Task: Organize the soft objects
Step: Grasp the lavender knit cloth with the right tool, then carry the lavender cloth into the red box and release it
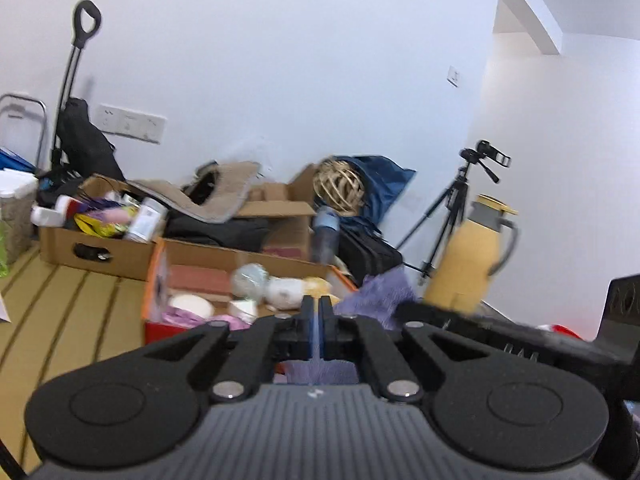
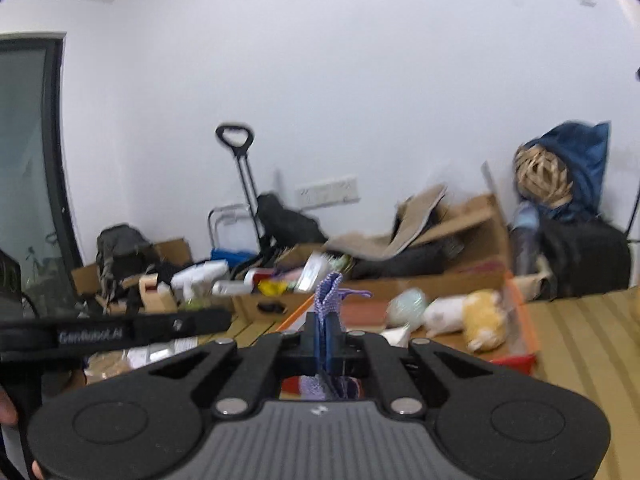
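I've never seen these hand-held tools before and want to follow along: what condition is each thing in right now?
Left tool: shut on the purple cloth.
Right tool: shut on the purple cloth.
Purple cloth: pinched by both tools, lifted, bunched above the right tool's fingers.
Orange box: open, plush toy inside.
Plush toy: lying on its side.
Yellow jug: upright, lid on.
Tripod: standing, legs spread.

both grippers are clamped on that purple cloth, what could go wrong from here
1. The right hand-held gripper pinches only a narrow bunched edge of the purple knitted cloth; a tug could pull it free.
2. The left hand-held gripper also grips an edge, so pulling the two apart may stretch the knit.
3. The yellow insulated jug with a grey handle stands close behind the cloth; a swing could knock it.
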The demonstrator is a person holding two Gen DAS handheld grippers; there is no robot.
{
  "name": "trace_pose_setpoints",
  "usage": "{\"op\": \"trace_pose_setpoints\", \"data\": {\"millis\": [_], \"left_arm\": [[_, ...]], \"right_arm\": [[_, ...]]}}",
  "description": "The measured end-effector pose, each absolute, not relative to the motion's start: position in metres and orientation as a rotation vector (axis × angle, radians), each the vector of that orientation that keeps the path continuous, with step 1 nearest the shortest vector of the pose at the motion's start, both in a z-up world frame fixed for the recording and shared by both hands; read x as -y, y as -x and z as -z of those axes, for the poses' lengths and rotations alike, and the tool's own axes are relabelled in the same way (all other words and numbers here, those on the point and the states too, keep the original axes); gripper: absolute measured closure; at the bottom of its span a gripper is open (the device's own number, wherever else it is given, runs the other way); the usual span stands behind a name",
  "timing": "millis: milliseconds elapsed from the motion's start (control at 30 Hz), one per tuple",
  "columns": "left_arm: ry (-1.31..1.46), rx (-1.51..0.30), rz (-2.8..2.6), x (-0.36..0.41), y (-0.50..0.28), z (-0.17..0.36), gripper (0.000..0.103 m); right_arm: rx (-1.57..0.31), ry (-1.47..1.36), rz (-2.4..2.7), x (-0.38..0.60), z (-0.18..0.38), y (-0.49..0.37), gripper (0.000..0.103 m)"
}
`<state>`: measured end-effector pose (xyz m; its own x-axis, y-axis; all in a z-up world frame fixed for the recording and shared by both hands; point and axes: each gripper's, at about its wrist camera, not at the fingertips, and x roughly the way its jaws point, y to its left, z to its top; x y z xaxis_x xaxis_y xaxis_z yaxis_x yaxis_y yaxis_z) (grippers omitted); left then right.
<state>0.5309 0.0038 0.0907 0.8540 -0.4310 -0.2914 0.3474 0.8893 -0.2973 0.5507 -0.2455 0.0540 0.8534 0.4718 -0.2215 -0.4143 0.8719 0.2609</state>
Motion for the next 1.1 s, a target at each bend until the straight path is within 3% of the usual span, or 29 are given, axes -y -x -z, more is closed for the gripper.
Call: {"op": "trace_pose_setpoints", "data": {"millis": [133, 200, 333, 633, 667, 733, 767, 800, 900, 967, 1100], "left_arm": [[0.246, -0.496, 0.447, 0.034, -0.538, -0.066, 0.094], [0.267, -0.585, 0.458, 0.056, -0.551, -0.038, 0.073], [0.277, -0.688, 0.463, 0.095, -0.582, 0.0, 0.069], [0.244, -0.725, 0.487, 0.14, -0.633, 0.036, 0.042], [0.284, -0.743, 0.493, 0.138, -0.638, 0.04, 0.043], [0.341, -0.759, 0.522, 0.137, -0.642, 0.048, 0.059], [0.366, -0.753, 0.553, 0.136, -0.642, 0.05, 0.083], [0.388, -0.743, 0.585, 0.136, -0.643, 0.051, 0.087], [0.391, -0.74, 0.575, 0.136, -0.643, 0.051, 0.092], [0.383, -0.74, 0.574, 0.137, -0.641, 0.052, 0.093], [0.347, -0.733, 0.576, 0.14, -0.637, 0.051, 0.094]], "right_arm": [[-0.369, -0.283, -0.425, 0.303, -0.049, -0.557, 0.101], [-0.447, -0.341, -0.377, 0.338, -0.025, -0.57, 0.101], [-0.612, -0.344, -0.225, 0.391, 0.036, -0.599, 0.1], [-0.632, -0.289, -0.164, 0.403, 0.073, -0.616, 0.1], [-0.635, -0.288, -0.162, 0.404, 0.075, -0.62, 0.1], [-0.64, -0.272, -0.155, 0.405, 0.079, -0.623, 0.099], [-0.641, -0.266, -0.151, 0.403, 0.08, -0.624, 0.098], [-0.636, -0.267, -0.152, 0.403, 0.081, -0.623, 0.095], [-0.632, -0.365, -0.166, 0.408, 0.082, -0.62, 0.08], [-0.632, -0.472, -0.186, 0.414, 0.084, -0.617, 0.06], [-0.645, -0.407, -0.149, 0.397, 0.084, -0.616, 0.057]]}}
